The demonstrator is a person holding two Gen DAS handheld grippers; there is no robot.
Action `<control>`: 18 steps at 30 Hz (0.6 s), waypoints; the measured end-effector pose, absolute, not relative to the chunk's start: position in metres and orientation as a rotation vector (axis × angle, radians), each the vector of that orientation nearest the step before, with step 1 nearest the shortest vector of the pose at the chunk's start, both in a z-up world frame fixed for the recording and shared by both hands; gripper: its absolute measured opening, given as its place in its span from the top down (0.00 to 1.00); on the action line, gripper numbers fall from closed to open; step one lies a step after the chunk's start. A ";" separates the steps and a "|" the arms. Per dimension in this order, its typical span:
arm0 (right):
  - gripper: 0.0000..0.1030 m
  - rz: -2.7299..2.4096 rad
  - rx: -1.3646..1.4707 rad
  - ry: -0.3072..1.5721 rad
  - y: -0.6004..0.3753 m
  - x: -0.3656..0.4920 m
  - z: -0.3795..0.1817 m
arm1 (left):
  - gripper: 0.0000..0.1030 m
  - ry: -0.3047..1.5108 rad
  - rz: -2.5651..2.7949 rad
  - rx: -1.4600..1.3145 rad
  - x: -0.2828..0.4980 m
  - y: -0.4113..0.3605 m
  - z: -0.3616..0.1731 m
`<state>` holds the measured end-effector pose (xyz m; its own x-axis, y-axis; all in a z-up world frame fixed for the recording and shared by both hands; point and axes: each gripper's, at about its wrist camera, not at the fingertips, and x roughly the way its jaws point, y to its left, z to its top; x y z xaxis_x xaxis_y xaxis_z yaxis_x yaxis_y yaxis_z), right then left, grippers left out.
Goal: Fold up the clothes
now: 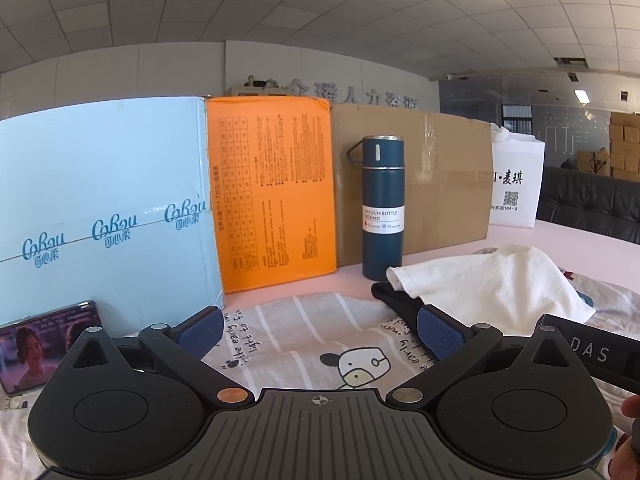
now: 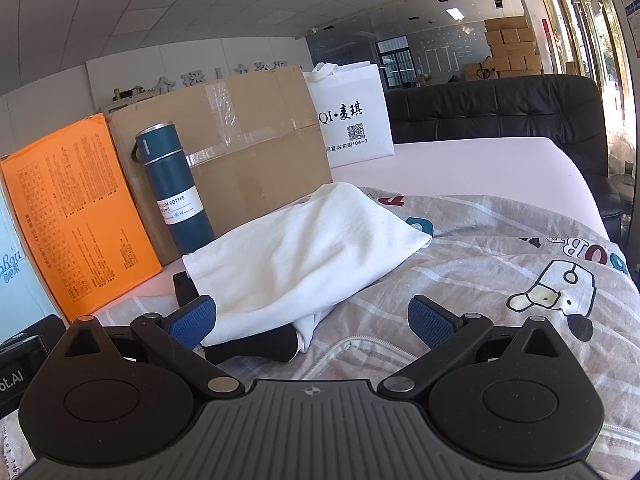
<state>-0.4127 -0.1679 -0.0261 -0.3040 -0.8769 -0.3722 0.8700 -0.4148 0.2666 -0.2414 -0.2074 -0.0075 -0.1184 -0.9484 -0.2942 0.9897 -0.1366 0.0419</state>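
Both jaws spread wide w/ nothing between: left gripper (image 1: 319, 330) hovers over the printed sheet (image 1: 304, 332), right gripper (image 2: 312, 318) likewise, blue pads clear of cloth on the right side, left pad just beside the white garment's near edge; can't tell if it touches. Hidden bits: black garment (image 2: 256, 346) mostly buried under the white garment (image 2: 296, 248), only its near end and a far-left corner poke out, so shape unclear. Right edge of left view shows part of the other gripper's black body, cut off, plus a sliver of fingers at the frame edge. Phone (image 1: 48, 346) at near left is half covered by the gripper housing. White garment looks crumpled, loosely bunched in a long heap w/ soft creases, lying on the sheet, running from near-left toward far-right in the right view. It sits ahead of the right gripper, mostly left of centre; in the left view it's far right, beyond the right pad. Sheet is grey-striped w/ cartoon dog prints and lettering, spread over the pale pink table (image 2: 460, 168). Behind, left to right: light blue box (image 1: 104, 200), orange box (image 1: 272, 196), blue vacuum bottle (image 1: 382, 208) upright in front of cardboard box (image 1: 444, 176), white bag (image 1: 516, 184).
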 end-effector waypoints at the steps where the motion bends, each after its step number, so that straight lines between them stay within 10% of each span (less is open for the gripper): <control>1: 0.00 -1.917 0.560 -0.018 -0.168 -0.413 -0.026 | 0.00 0.187 -1.688 0.286 -0.241 -0.207 -0.008; 18: 0.00 -1.905 0.565 -0.009 -0.170 -0.412 -0.027 | 0.00 0.173 -1.687 0.283 -0.241 -0.206 -0.008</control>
